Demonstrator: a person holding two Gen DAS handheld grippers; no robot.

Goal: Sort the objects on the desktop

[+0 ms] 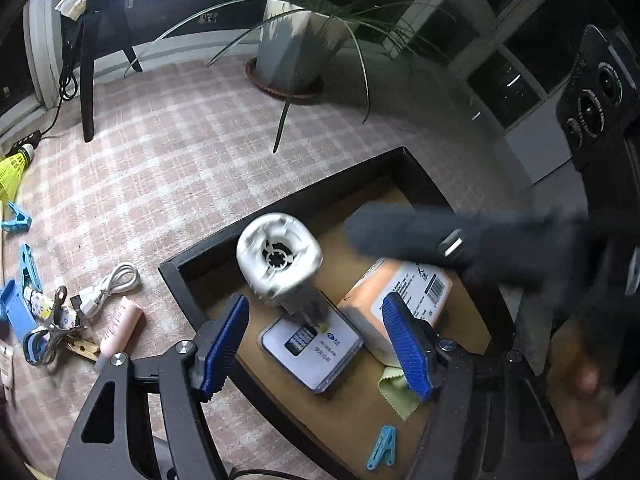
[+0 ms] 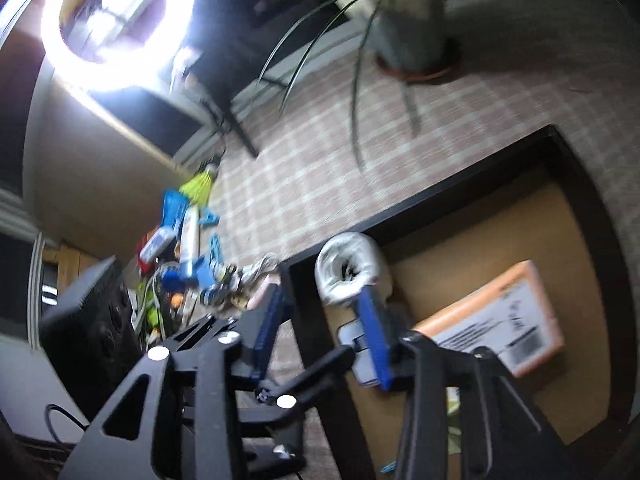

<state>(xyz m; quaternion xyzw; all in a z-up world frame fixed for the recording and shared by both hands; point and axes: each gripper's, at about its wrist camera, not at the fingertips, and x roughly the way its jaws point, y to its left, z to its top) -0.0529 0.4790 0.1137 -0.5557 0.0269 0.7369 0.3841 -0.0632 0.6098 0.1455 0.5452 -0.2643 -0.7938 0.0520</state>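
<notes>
A black tray with a brown floor holds a white handheld fan, a small white card box, an orange packet, a yellow-green cloth and a blue clothespin. My left gripper hangs open above the tray, with the fan's handle and the card box below the gap, untouched by its blue pads. The right gripper crosses the left wrist view as a dark blur. In its own blurred view the right gripper is open over the tray's near wall, just short of the fan.
On the checked cloth left of the tray lie a white cable, a pink tube, blue clips and a yellow shuttlecock. A potted plant stands behind. A ring light glares at the upper left.
</notes>
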